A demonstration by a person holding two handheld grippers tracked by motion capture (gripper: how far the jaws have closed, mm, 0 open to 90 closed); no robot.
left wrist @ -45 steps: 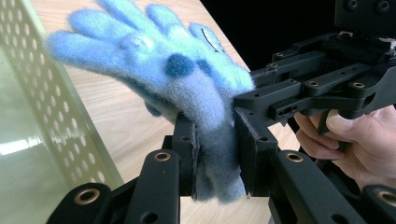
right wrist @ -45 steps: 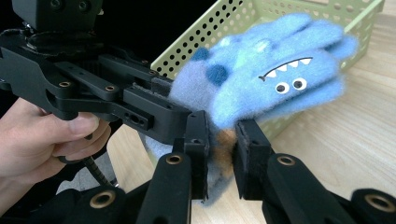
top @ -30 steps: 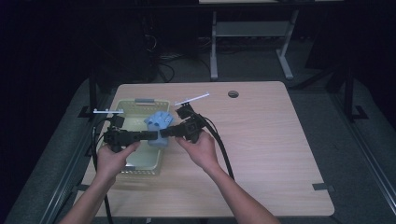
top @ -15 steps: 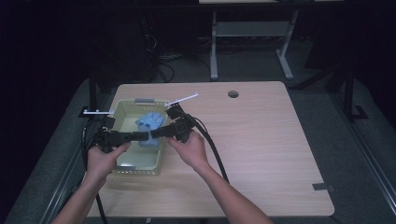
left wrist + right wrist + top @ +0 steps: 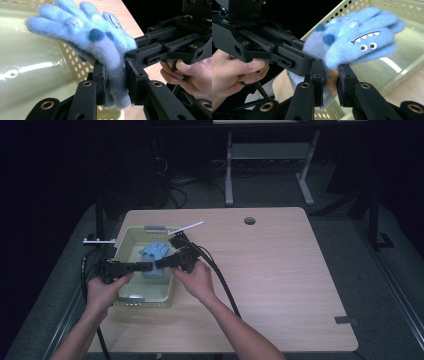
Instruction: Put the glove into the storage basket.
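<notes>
A wooden table [image 5: 280, 270] in a dark room carries a pale perforated basket [image 5: 127, 237] at the frame's left. Above it, the left gripper [image 5: 115, 82] and right gripper [image 5: 330, 82] both pinch the cuff of a fuzzy blue glove [image 5: 155, 252].

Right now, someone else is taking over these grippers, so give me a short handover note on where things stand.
Left gripper: shut on the cuff of the blue glove.
Right gripper: shut on the same cuff from the other side.
Glove: held between the two grippers above the pale green basket, fingers spread, monster face showing in the right gripper view.
Done: glove gripped by both.
Left: probably lower it into the basket and release.
</notes>
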